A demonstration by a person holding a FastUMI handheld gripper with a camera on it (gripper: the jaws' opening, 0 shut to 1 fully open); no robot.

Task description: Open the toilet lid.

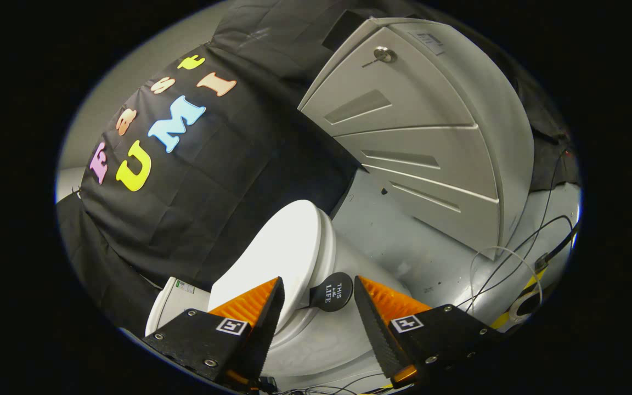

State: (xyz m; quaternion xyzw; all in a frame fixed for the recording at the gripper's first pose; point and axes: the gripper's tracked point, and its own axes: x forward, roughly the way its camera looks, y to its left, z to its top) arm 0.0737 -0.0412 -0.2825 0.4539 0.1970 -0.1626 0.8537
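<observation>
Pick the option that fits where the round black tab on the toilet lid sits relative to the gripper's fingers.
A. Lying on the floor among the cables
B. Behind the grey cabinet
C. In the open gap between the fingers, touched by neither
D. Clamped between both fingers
C: the gripper is open and the round black tab on the toilet lid sits in the gap between the spread fingers, clear of both.

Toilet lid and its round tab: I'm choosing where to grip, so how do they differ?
The toilet lid is white, broad and oval; the round tab is black and much smaller. The lid reaches beyond the open gripper; the tab lies between its fingers, untouched. The tab juts from the lid's edge.
</observation>
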